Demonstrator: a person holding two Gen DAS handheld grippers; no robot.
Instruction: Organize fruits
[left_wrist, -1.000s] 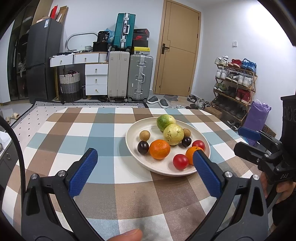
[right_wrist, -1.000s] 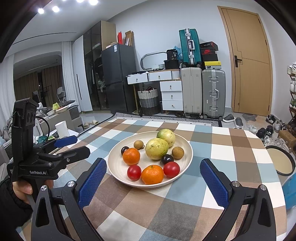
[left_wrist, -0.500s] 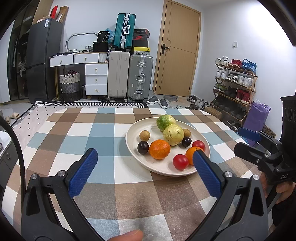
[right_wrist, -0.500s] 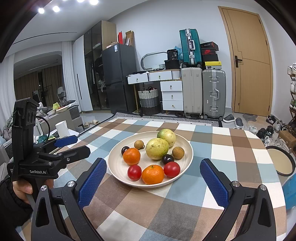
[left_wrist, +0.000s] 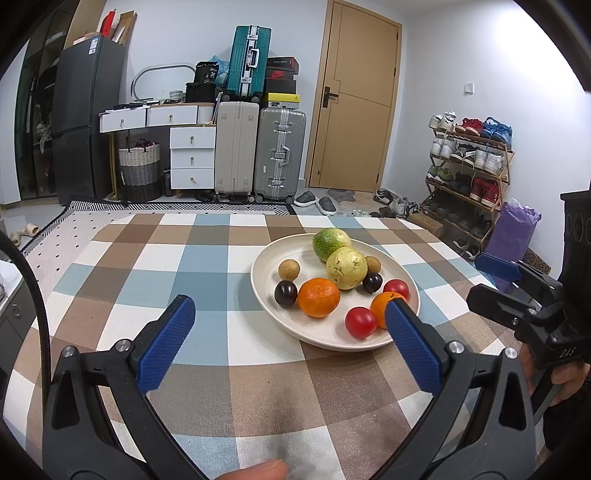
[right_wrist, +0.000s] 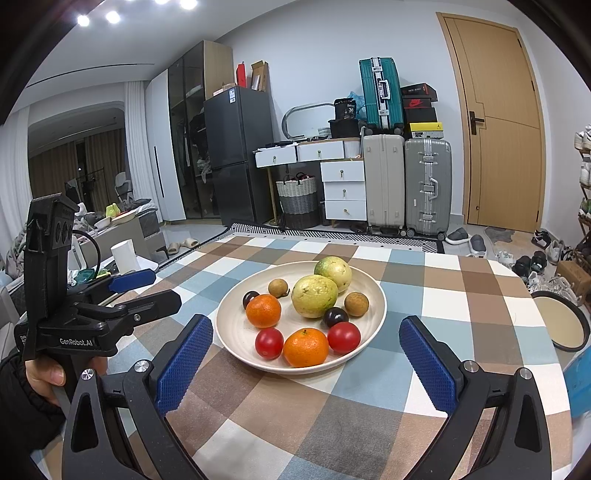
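Fruit plate: a cream plate (right_wrist: 373, 295) sat on the checked tablecloth (right_wrist: 443, 280), holding all the fruit.
Large fruit: a yellow-green guava (right_wrist: 314, 301) lay at the plate's centre, touching a green-yellow citrus (right_wrist: 333, 272) at its 1 o'clock.
Oranges: one mandarin (right_wrist: 263, 310) lay at the guava's 9 o'clock, the other mandarin (right_wrist: 306, 348) at 6 o'clock near the plate's front rim.
Tomatoes: two red tomatoes (right_wrist: 269, 342) (right_wrist: 343, 337) flanked the front mandarin at its 9 and 3 o'clock, each touching it.
Small fruit: a dark plum (right_wrist: 335, 316) lay just beside the guava at 5 o'clock; another dark plum (right_wrist: 250, 297) lay at the plate's 9 o'clock; two brown longans (right_wrist: 278, 287) (right_wrist: 356, 304) lay at the guava's 10 and 3 o'clock.
Right gripper (right_wrist: 304, 349): jaws spread wide, grasping nothing, hovering at the plate's 6 o'clock with a blue pad off each side of the rim.
Left gripper (left_wrist: 288, 321): also released and wide, near the plate's 7 o'clock in its own view; its right pad overlapped a mandarin (left_wrist: 382, 308) in the picture, though contact cannot be told.
Second dish: a dark-rimmed plate (right_wrist: 581, 325) sat at the table's 3 o'clock edge in the right wrist view.
Room: suitcases (left_wrist: 258, 155), a wooden door (left_wrist: 354, 96) and a shoe rack (left_wrist: 469, 162) stood at 12 to 2 o'clock beyond the table.
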